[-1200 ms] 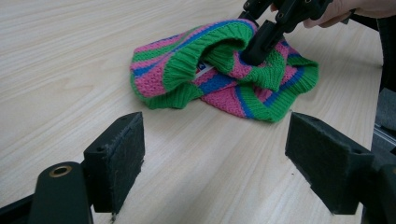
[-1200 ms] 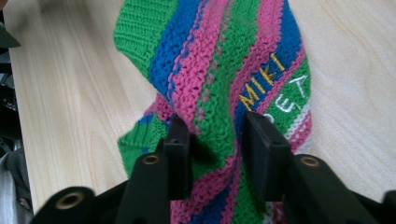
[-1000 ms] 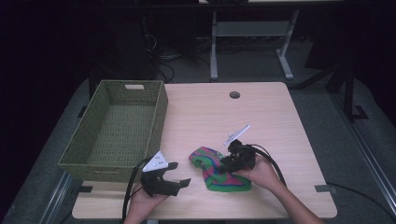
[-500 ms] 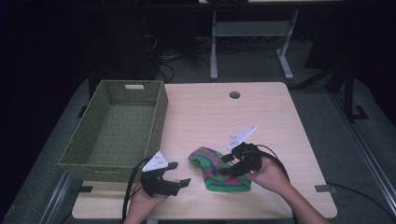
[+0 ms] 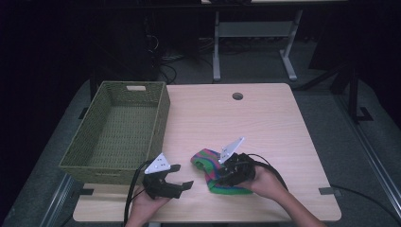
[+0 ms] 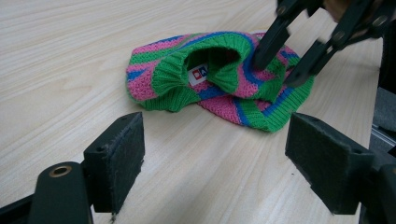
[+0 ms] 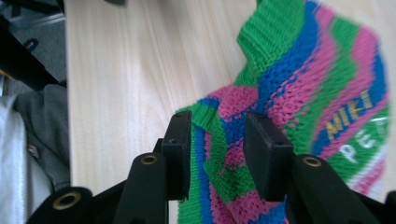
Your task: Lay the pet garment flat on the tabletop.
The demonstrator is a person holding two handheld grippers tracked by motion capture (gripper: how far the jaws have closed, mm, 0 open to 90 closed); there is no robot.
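Observation:
A small knitted sweater point(image 5: 208, 161) striped green, pink and blue lies crumpled near the table's front edge, its collar label visible in the left gripper view point(image 6: 210, 79). My right gripper point(image 5: 221, 179) reaches onto its right part from the right. Its jaws have just been closing, and a bunched fold of the knit point(image 7: 327, 70) now sits pinched between the pads of my right gripper point(image 7: 217, 140). My left gripper point(image 5: 183, 176) rests low at the sweater's left, open and pointing at it. In its own view, nothing but bare table lies between the pads of my left gripper point(image 6: 215, 163).
A green woven basket point(image 5: 161, 113) stands empty on the table's left side. A cable hole point(image 5: 237, 96) sits near the table's point(image 5: 274, 127) far edge. Cables trail from both grippers off the front edge. Dark floor and desk legs lie beyond.
My right gripper has shifted a little toward the front edge and left onto the sweater, and its jaws have narrowed around a fold. The left gripper has stayed put.

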